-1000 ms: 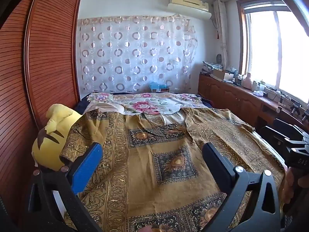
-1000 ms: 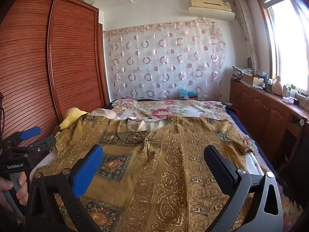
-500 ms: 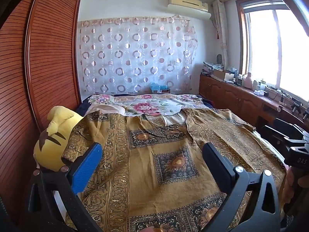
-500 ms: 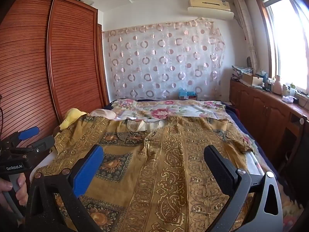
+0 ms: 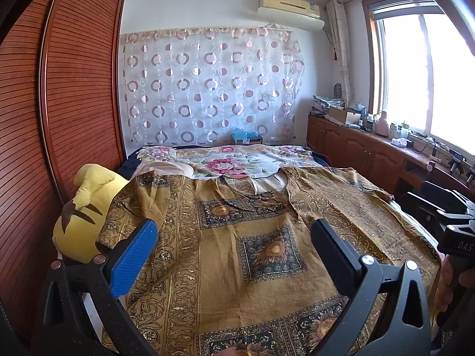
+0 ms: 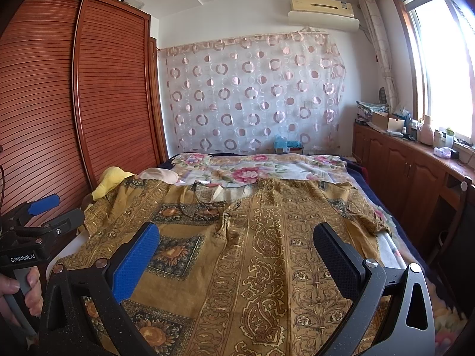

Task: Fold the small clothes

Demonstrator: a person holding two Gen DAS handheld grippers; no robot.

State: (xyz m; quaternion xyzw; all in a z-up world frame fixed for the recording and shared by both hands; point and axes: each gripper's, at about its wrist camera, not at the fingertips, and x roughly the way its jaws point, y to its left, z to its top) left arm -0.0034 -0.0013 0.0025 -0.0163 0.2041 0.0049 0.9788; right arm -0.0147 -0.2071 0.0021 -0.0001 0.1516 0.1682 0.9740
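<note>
A mustard-gold patterned garment (image 5: 261, 237) lies spread flat over the bed, neckline toward the far end; it also shows in the right wrist view (image 6: 252, 252). Its left sleeve (image 5: 148, 195) is rumpled and its right sleeve (image 6: 356, 207) reaches the bed's right edge. My left gripper (image 5: 234, 243) is open and empty, held above the garment's near left part. My right gripper (image 6: 237, 246) is open and empty above the garment's near right part. Each gripper shows at the edge of the other's view.
A yellow plush toy (image 5: 86, 216) lies at the bed's left edge beside the wooden wardrobe (image 5: 44, 118). A floral sheet (image 5: 231, 160) covers the far end of the bed. A wooden cabinet (image 6: 409, 172) with clutter runs along the right wall under the window.
Both views have shifted very slightly; both grippers stay open and empty above the garment, which has not moved.
</note>
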